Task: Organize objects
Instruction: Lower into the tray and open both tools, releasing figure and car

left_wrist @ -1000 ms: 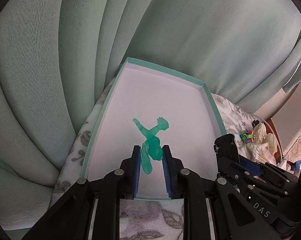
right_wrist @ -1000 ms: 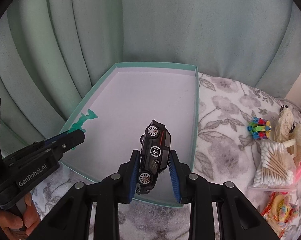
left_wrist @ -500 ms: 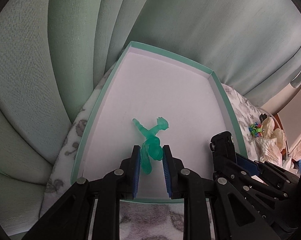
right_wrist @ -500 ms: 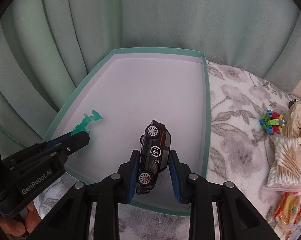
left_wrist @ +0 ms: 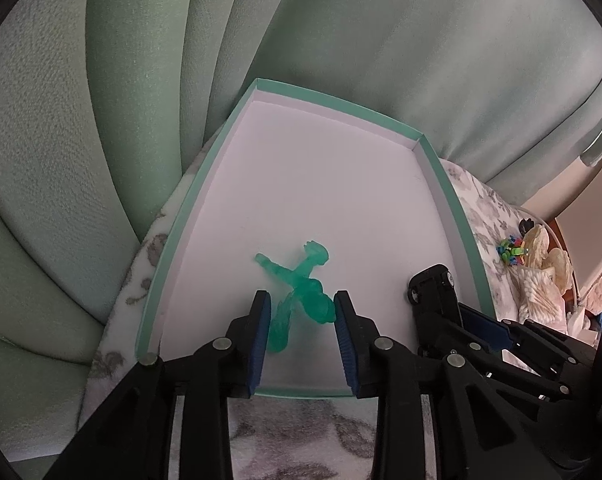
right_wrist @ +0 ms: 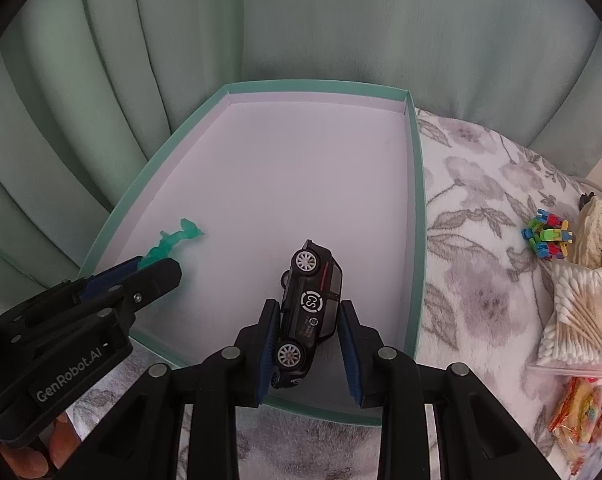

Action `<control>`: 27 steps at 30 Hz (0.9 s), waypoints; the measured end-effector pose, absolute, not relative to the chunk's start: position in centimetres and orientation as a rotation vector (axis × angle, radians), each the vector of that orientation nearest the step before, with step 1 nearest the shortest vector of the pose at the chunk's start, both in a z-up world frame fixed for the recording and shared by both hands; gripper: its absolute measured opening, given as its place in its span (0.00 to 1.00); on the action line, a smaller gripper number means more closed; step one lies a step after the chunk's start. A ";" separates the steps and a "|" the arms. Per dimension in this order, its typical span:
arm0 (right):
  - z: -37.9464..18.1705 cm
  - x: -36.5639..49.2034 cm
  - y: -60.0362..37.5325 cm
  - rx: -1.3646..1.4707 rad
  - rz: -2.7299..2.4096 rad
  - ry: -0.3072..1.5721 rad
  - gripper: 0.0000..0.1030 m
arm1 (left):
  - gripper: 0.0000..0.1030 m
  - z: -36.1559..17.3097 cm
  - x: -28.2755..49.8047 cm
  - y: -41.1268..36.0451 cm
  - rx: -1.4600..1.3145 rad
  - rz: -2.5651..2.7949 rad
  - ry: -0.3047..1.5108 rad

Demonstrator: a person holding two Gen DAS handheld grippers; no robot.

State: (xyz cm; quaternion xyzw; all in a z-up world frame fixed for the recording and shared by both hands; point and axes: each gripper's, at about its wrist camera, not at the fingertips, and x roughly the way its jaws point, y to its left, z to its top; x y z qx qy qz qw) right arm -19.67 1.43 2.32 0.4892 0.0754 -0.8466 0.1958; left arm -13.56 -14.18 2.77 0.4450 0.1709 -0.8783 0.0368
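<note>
A shallow teal-rimmed box [left_wrist: 333, 102] [right_wrist: 313, 84] with a white floor lies on a floral cloth. A translucent green figure [left_wrist: 313, 304] [right_wrist: 173, 240] lies on the box floor near its front left. My left gripper [left_wrist: 301, 300] [right_wrist: 161, 276] is open around it, with a clear gap at the left pad. The figure's body is close to the right pad. A black toy car [right_wrist: 313, 300] is tilted nose-down over the front of the box. My right gripper [right_wrist: 309, 306] [left_wrist: 433, 280] is shut on it.
Green curtain folds [left_wrist: 101, 160] hang close behind and left of the box. On the floral cloth [right_wrist: 481, 220] to the right lie a colourful block toy [right_wrist: 547, 238], a bag of cotton swabs [right_wrist: 577, 320] and a snack packet [right_wrist: 581, 404]. A hand [right_wrist: 57, 440] holds the left gripper.
Both grippers moved forward over the box. My left gripper's fingers have spread apart and let go of the green figure. The right gripper still holds the car the same way.
</note>
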 end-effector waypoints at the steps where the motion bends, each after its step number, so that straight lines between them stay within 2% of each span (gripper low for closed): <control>1: 2.3 -19.7 1.4 1.376 -2.369 0.213 0.33 | 0.33 2.8 -13.7 -14.1 1.370 -2.692 0.513; 5: 2.8 -19.4 1.5 1.371 -2.370 0.201 0.43 | 0.37 3.3 -13.2 -14.1 1.370 -2.680 0.502; 14: 5.4 -18.0 2.8 1.303 -2.400 0.150 0.43 | 0.38 6.2 -11.0 -13.9 1.308 -2.695 0.480; 16: 5.6 -17.6 3.0 1.296 -2.400 0.145 0.43 | 0.40 6.6 -10.1 -13.9 1.297 -2.684 0.479; 19: 5.7 -17.2 3.3 1.297 -2.404 0.143 0.45 | 0.50 7.0 -9.1 -13.9 1.287 -2.663 0.490; 21: 5.9 -17.0 3.8 1.299 -2.409 0.121 0.61 | 0.53 7.2 -8.1 -14.0 1.289 -2.646 0.482; 25: 6.3 -16.5 4.4 1.284 -2.421 0.106 0.67 | 0.57 7.1 -7.3 -14.3 1.272 -2.601 0.456; 27: 6.5 -16.4 4.5 1.278 -2.430 0.114 0.77 | 0.63 7.2 -7.0 -14.4 1.260 -2.585 0.459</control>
